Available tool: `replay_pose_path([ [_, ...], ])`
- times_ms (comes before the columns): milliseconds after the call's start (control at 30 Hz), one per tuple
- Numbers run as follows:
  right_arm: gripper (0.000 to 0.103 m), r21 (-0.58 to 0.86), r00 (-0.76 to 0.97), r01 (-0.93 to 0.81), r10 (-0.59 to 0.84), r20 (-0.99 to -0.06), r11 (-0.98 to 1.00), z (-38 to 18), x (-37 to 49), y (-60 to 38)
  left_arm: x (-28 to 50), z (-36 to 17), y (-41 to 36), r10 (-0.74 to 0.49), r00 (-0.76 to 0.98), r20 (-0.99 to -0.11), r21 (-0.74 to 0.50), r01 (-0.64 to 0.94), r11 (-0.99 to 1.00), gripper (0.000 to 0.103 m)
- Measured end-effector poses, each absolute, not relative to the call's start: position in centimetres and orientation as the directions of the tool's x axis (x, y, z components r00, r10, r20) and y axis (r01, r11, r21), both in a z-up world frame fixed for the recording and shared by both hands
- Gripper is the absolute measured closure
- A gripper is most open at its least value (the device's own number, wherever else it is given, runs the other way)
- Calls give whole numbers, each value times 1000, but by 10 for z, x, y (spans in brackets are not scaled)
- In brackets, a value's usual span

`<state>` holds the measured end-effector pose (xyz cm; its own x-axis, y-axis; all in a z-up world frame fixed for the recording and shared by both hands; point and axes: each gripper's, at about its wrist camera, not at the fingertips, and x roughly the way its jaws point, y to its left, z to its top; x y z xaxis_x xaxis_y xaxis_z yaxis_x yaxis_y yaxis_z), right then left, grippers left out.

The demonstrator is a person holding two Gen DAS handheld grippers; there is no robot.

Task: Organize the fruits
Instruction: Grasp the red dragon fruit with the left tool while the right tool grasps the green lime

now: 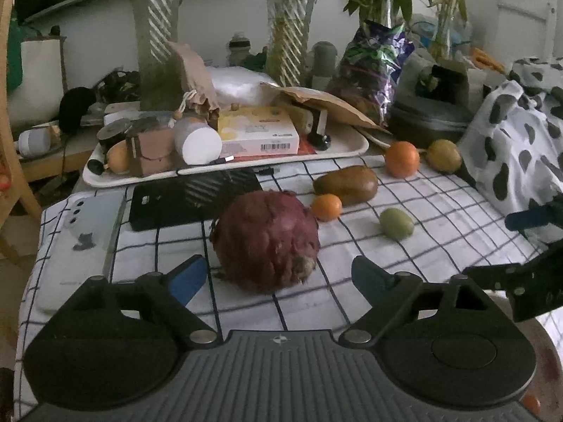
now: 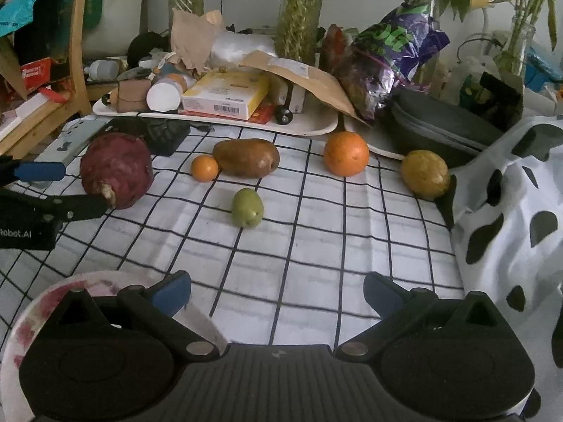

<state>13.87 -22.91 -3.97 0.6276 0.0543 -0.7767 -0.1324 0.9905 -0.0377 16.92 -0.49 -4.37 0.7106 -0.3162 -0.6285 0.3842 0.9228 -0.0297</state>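
The big dark-red, rough-skinned round fruit lies on the white cloth with a black grid, and I take it as my landmark. My left tongs stand wide around its near side, one blue-padded finger on either flank; I see a gap on each side, so the pads are not pressing on it and nothing is gripped.

Just behind and to the right of the red fruit sits a small orange citrus, touching a brown oblong fruit that lies behind it. Further right of the red fruit, alone on the cloth, is a small green oval fruit. Well beyond, toward the back right, a larger round orange stands near a yellow-green oval fruit at the cloth's edge.

My right tongs hang spread over bare cloth, well to the near right of the red fruit, holding nothing. A white plate with red smears lies under their left finger.

Directly behind the red fruit lie a black flat case and, to its left, a pale phone. Behind those is a white tray crowded with boxes and a white jar. Right of all the fruit lies a black-spotted white fabric.
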Motion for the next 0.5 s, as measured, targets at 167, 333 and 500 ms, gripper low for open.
replay_pose_path([
  [167, 0, -37, 623, -141, 60, -780, 989, -43, 154, -228, 185, -47, -7, -323, 705, -631, -33, 392, 919, 13],
  [333, 0, -39, 618, -149, 62, -784, 988, -47, 168, -226, 199, -53, -9, -329, 690, -645, -38, 401, 915, 13],
  [500, 0, -43, 616, -160, 65, -785, 986, -51, 180, -223, 211, -58, -10, -325, 681, -657, -40, 398, 916, 13],
])
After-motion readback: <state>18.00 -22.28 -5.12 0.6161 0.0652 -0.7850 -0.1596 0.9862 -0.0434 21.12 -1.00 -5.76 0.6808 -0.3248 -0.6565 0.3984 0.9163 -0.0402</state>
